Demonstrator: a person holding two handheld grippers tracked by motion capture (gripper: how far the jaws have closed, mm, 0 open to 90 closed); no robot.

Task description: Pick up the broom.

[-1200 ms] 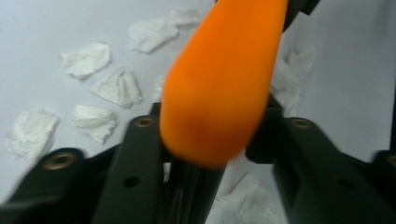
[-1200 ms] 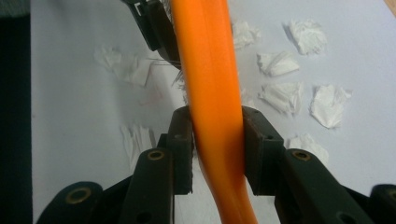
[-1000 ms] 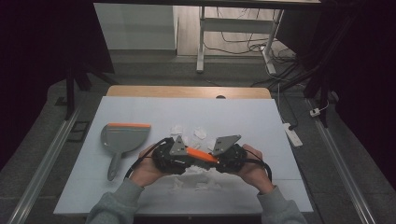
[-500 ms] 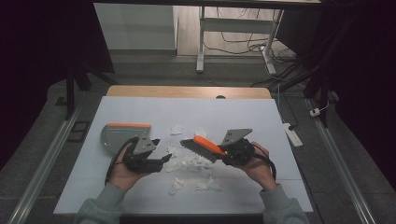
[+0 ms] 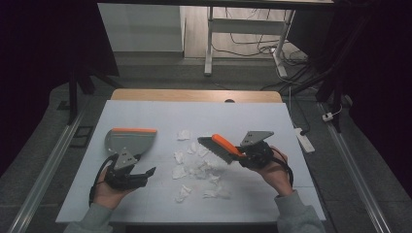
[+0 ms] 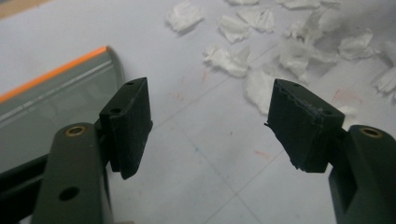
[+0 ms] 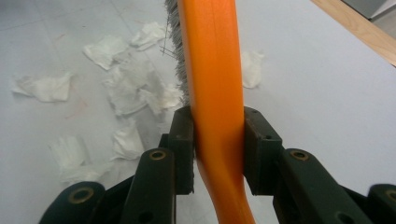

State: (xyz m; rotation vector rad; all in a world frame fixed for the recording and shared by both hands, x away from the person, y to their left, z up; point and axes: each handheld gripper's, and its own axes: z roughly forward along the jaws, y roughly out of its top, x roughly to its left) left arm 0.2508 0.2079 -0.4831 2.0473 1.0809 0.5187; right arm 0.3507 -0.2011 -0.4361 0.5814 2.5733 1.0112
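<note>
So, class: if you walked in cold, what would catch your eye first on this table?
Most likely the orange-handled brush, clamped in the right tool and angled over the scraps. Next, the scatter of torn white paper pieces across the middle of the white table. Then the grey dustpan with its orange edge at the left, beside the open, empty left tool.

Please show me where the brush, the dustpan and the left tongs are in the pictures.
brush (image 7: 214, 70): right gripper view, on the orange handle.
dustpan (image 5: 130, 141): high view, on the grey pan below its orange edge.
left tongs (image 6: 208, 123): left gripper view, midway between the open tips.
</note>
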